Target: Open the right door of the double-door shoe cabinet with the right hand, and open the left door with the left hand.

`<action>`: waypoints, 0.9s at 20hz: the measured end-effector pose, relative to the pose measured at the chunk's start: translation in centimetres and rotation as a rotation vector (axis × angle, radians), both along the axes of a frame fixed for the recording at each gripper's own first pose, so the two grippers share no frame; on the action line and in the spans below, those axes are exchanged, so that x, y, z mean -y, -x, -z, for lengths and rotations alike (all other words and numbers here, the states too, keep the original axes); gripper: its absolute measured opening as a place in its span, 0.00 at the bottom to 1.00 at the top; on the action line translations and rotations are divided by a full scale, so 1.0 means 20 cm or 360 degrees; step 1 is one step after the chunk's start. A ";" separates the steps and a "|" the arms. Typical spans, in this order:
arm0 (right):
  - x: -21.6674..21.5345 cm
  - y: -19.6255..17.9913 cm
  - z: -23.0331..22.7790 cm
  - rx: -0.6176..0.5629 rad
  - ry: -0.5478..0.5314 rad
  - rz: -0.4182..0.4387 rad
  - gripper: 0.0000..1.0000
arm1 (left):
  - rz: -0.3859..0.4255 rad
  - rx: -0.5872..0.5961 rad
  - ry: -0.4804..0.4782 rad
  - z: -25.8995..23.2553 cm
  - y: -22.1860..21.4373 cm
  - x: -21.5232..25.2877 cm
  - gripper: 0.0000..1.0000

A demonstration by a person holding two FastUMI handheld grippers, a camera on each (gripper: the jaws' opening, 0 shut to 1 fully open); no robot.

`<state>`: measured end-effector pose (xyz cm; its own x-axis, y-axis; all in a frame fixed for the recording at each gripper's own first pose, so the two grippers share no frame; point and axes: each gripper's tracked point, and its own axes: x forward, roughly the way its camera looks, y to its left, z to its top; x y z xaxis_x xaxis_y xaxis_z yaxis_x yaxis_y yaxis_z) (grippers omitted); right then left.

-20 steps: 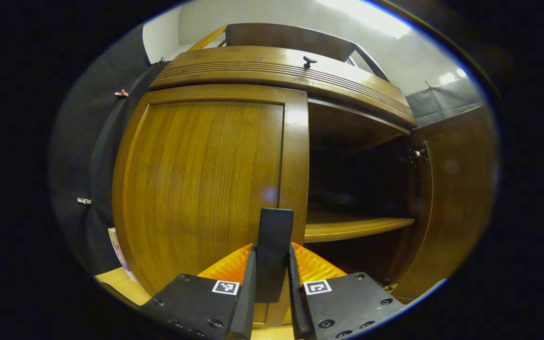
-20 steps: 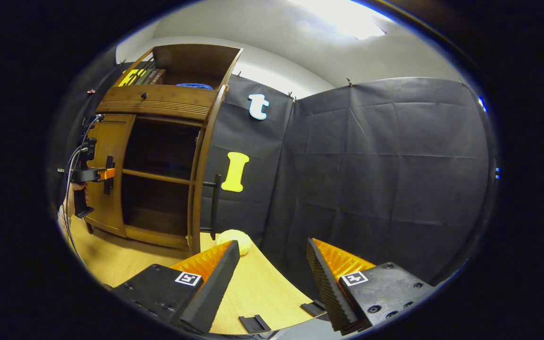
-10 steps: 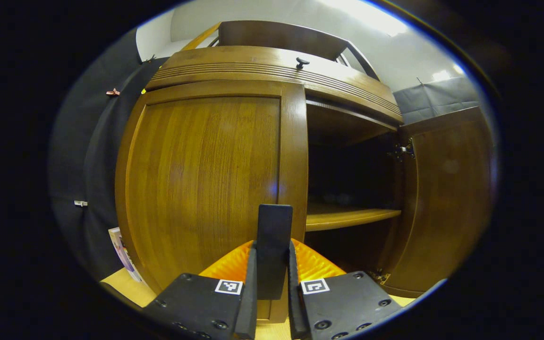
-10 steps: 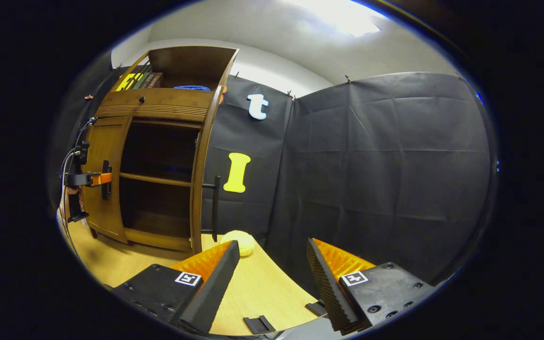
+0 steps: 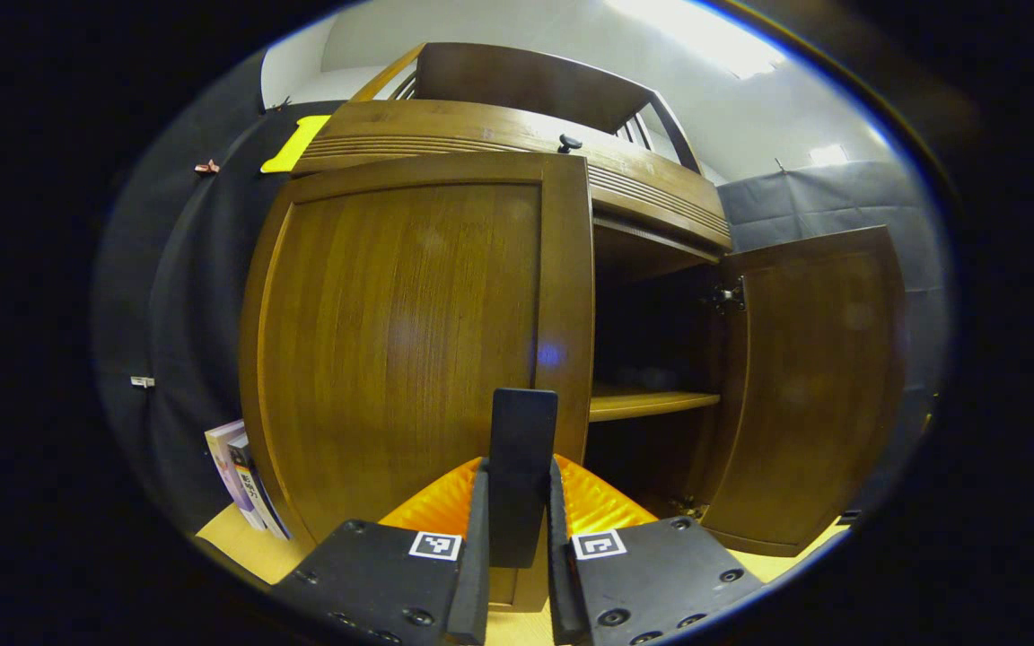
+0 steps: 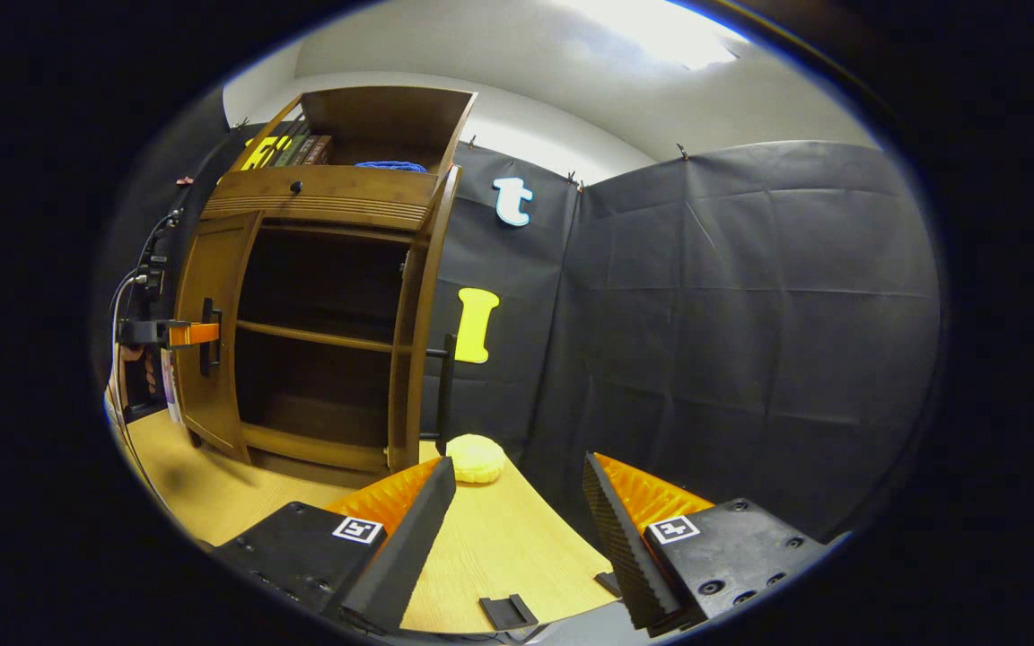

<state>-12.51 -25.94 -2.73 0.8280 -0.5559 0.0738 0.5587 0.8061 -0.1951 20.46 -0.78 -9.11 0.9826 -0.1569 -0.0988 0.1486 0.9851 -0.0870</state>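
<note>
A: Booth first. Creased black cloth wall (image 6: 732, 314) behind, pale wood-grain tabletop (image 6: 490, 547) below.

B: Biggest item?

A: Brown wooden double-door shoe cabinet (image 6: 319, 296), glossy with vertical grain, standing on the tabletop against the cloth. A ribbed moulding band runs above the doors, with a small dark round knob (image 5: 568, 142) on it.

B: Doors?

A: Right door (image 5: 809, 386), a flat framed panel, is swung fully out; dark interior and a plain wooden shelf board (image 5: 652, 404) show. Left door (image 5: 409, 332) is slightly ajar, in the left gripper view.

B: And its handle?

A: Flat dark vertical bar handle (image 5: 522, 475), matte, near the door's inner edge. The left gripper (image 5: 517, 538) has both fingers pressed on it, one each side, gap narrow.

B: The other tool?

A: Right gripper (image 6: 517, 525) hangs over the tabletop, well apart from the cabinet, jaws spread wide with nothing between; ridged pad faces show.

B: Small things?

A: Upright books (image 5: 243, 475) left of the cabinet. Soft yellow rounded lump (image 6: 476, 458) on the tabletop near the right door's foot. A hand (image 6: 135, 368) at the far gripper.
</note>
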 end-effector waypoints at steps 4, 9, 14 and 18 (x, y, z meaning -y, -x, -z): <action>-0.03 -0.01 -0.01 -0.0009 0.0007 -0.0024 0.92 | 0.0078 -0.0017 0.0012 -0.02 0.09 -0.03 0.31; -0.09 -0.04 0.02 -0.0035 0.0007 -0.0076 0.92 | 0.0162 -0.0055 0.0042 -0.04 0.23 -0.09 0.31; -0.19 -0.08 0.03 -0.0054 0.0021 -0.0147 0.92 | 0.0182 -0.0087 0.0064 -0.06 0.41 -0.20 0.31; -0.25 -0.11 0.05 -0.0052 0.0022 -0.0217 0.92 | 0.0163 -0.0097 0.0095 -0.08 0.53 -0.31 0.29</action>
<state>-10.28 -20.86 -3.73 0.8977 -0.4374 0.0523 0.4375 0.8711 -0.2232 9.89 5.42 -7.43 0.9536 -0.2638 -0.1454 0.2410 0.9578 -0.1569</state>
